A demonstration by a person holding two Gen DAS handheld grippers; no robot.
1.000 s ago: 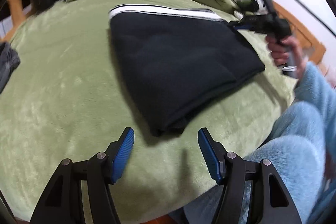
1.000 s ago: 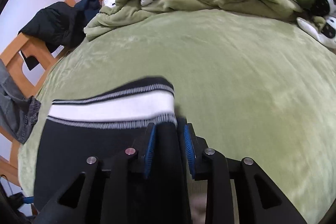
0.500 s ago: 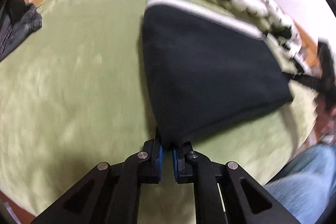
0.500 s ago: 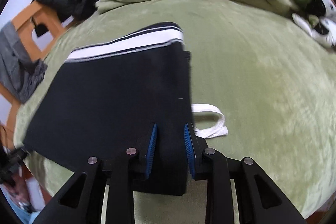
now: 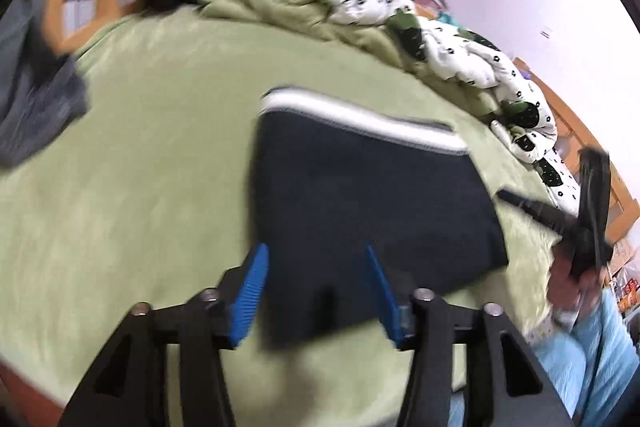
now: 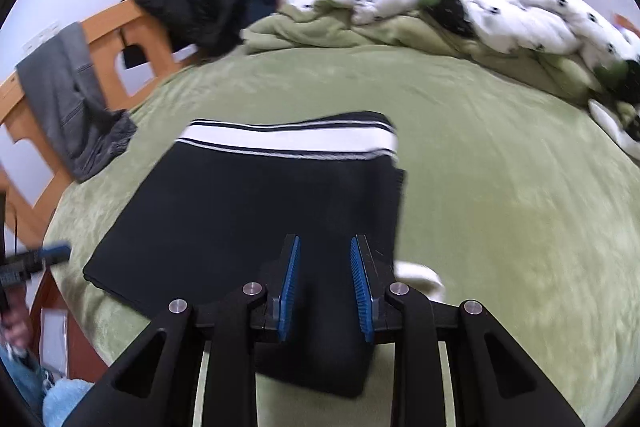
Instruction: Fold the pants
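The black pants (image 5: 360,195) lie folded on the green blanket, white-striped waistband (image 5: 360,119) at the far side. My left gripper (image 5: 316,291) is open, its blue pads either side of the near corner of the fold. In the right wrist view the pants (image 6: 256,211) fill the middle, and my right gripper (image 6: 324,287) straddles their near right corner with a gap between the blue pads. A white drawstring (image 6: 420,273) peeks out beside it. The right gripper also shows in the left wrist view (image 5: 520,203).
A rumpled green and white spotted duvet (image 6: 440,7) lies along the far side. Dark clothes (image 6: 192,7) and grey trousers (image 6: 72,95) hang on the wooden bed frame (image 6: 120,23). The person's blue fleece sleeve (image 5: 592,347) is at the bed's near edge.
My left gripper closed on the near corner of the pants half a second ago and has now opened. My right gripper has opened wider and pulled back; the fold lies flat.
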